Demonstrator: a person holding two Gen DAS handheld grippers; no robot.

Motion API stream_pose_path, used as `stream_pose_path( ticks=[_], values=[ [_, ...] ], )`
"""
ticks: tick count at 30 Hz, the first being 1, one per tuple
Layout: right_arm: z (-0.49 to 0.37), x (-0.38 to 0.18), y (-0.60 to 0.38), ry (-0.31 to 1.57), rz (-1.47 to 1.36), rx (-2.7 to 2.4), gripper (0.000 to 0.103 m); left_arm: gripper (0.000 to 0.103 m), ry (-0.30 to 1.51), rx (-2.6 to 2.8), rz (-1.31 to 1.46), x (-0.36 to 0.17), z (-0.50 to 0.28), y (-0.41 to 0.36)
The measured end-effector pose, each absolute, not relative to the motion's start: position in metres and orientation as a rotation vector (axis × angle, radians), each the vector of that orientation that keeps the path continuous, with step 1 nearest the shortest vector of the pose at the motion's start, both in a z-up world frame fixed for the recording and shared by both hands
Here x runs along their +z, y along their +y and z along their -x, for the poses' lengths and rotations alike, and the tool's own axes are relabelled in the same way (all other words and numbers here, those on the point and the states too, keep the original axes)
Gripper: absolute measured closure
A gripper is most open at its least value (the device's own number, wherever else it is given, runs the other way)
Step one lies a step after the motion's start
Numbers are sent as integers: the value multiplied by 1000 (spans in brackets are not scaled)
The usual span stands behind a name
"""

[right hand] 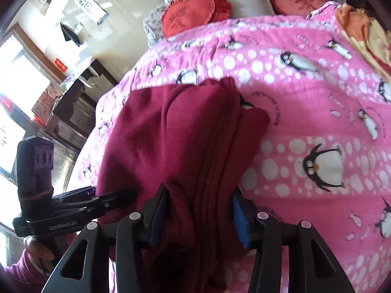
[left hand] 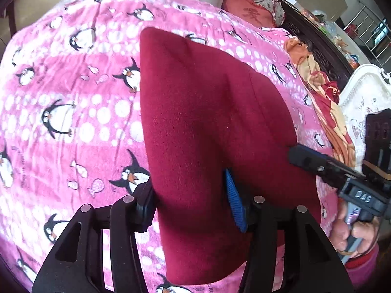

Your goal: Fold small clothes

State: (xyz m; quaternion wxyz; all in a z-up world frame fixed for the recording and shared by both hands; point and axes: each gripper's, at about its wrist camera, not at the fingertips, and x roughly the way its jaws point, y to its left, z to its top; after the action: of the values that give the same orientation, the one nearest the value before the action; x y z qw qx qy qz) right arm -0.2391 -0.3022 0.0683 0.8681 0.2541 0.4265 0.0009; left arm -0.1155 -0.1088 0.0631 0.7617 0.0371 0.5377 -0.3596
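Dark red fleece garment point(left hand: 207, 127) held up off a bed covered by a pink penguin-print blanket point(left hand: 73, 85). Far end of the garment trails down toward the blanket; whether it touches there cannot be told.

Left gripper point(left hand: 193, 195): jaws pinching the near edge of the garment, cloth bunched between the blue pads. In the right wrist view the same gripper point(right hand: 132, 194) shows at the left, its tip buried in the fabric's left side.

Right gripper point(right hand: 198, 210): jaws pinching a thick gathered fold of the garment, several layers stacked between the pads. From the left wrist view it point(left hand: 293, 153) enters from the right and bites the garment's right edge; a hand point(left hand: 352, 232) grips its handle.

Garment lies about mid-bed, well short of the head end. At the head end: two red heart cushions point(right hand: 193, 12) and a white pillow point(right hand: 246, 0). Orange and cream cloth point(left hand: 325, 102) bunched along the bed's right edge.
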Motion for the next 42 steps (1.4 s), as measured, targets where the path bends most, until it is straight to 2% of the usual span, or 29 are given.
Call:
stream_pose_path(
  ticks=[6,9,14,19,25,26,28,29,30,42],
  values=[
    [259,117,-294,795,-410,12,57,50,1125,-704,-118,70,121,-102],
    [252,128,-271,768,-340,85,62,50,1078,-671,-150,74,127,-103],
    [243,102,-254,828,-273,47,72,50,1019,-636,-188,80,137,-104],
    [250,74,-254,879,-257,-5,73,50,967,-619,-227,87,147,-108],
    [260,90,-258,840,-276,-31,73,50,910,-591,-222,100,155,-108],
    [263,95,-260,827,-283,-40,72,50,905,-589,-218,102,156,-106],
    [270,106,-260,790,-296,-54,63,50,904,-584,-211,105,157,-105],
    [273,112,-260,767,-297,-66,54,50,903,-583,-204,106,157,-104],
    [275,116,-260,752,-292,-76,51,50,902,-582,-196,107,157,-102],
    [276,131,-247,747,-270,-118,51,50,856,-558,-177,125,166,-91]
  ],
)
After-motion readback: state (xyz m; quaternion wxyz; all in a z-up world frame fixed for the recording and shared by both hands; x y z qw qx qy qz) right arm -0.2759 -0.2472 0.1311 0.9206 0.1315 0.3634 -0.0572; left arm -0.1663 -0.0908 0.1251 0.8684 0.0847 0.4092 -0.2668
